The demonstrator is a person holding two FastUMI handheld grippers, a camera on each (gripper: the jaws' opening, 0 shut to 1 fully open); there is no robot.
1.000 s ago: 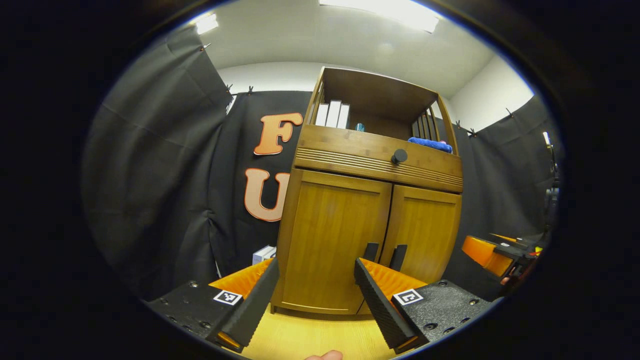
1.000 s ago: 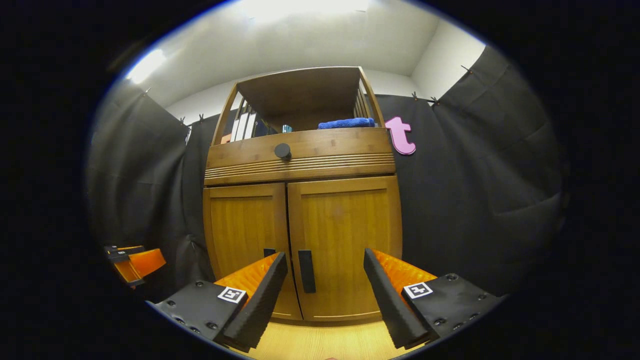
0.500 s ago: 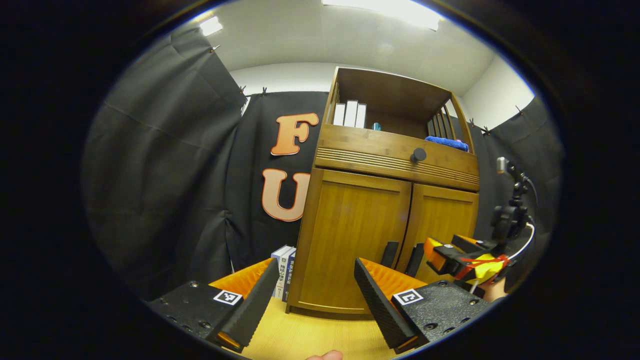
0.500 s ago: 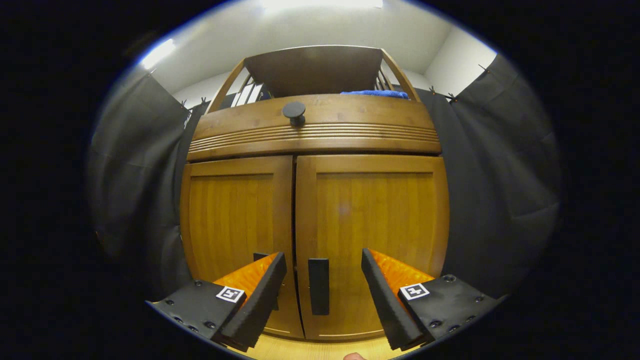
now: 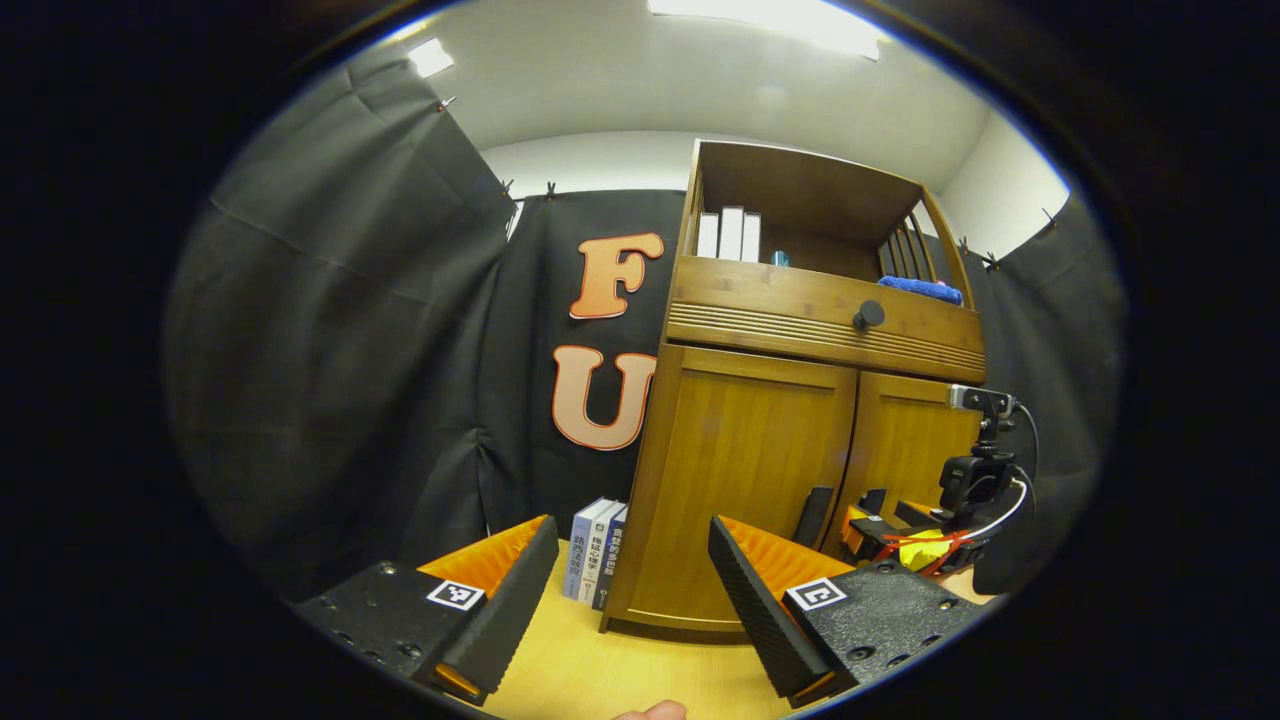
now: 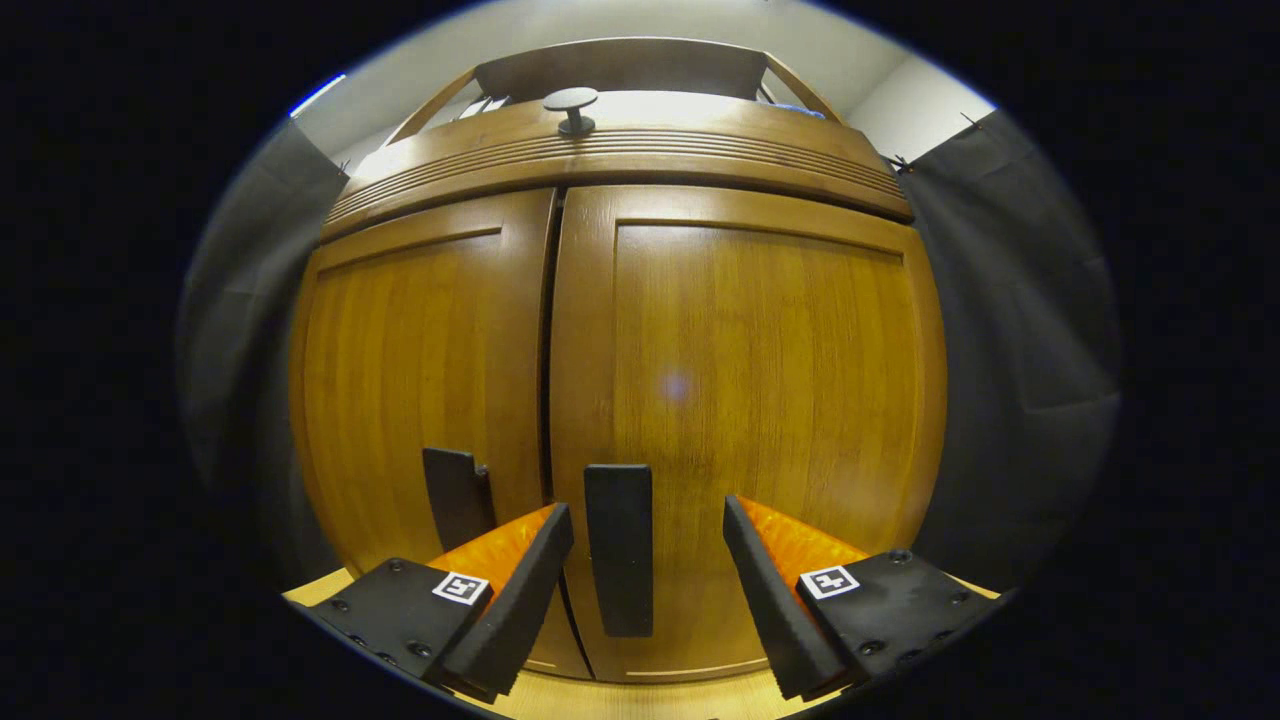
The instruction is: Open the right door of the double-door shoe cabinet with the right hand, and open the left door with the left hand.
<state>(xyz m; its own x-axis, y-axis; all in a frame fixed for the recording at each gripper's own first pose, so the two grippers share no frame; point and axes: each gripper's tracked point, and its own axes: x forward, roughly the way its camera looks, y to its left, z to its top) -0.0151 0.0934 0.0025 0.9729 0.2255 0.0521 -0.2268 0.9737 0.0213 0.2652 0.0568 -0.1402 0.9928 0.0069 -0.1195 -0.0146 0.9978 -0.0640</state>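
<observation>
The shoe cabinet (image 6: pixel 620 330) stands on a pale wooden floor (image 5: pixel 600 680) against the black cloth wall (image 5: pixel 350 350), both doors shut. In the right gripper view the right door (image 6: pixel 760 400) looms close, and its dark, flat, upright handle (image 6: pixel 619 545) sits between the right gripper (image 6: pixel 648 590) fingers, which stand spread with bare wood showing on either side of the handle — neither finger presses on it. The left door (image 6: pixel 420 380) carries a matching handle (image 6: pixel 458 495) just beside the centre seam.

The left gripper view takes in what the close view cuts off: the cabinet's open top shelf with upright white books (image 5: pixel 730 233) and a blue cloth (image 5: pixel 920 289), a ribbed drawer front with a round dark knob (image 5: pixel 868 315), and more books (image 5: pixel 598 550) standing on the floor at the cabinet's left bottom corner. There the left gripper (image 5: pixel 633 600) is held well back from the left door, its fingers also apart around nothing, with open floor ahead of it. The right gripper shows farther off at the door handles.

The doors are smooth, grained, honey-coloured panels in plain frames.
</observation>
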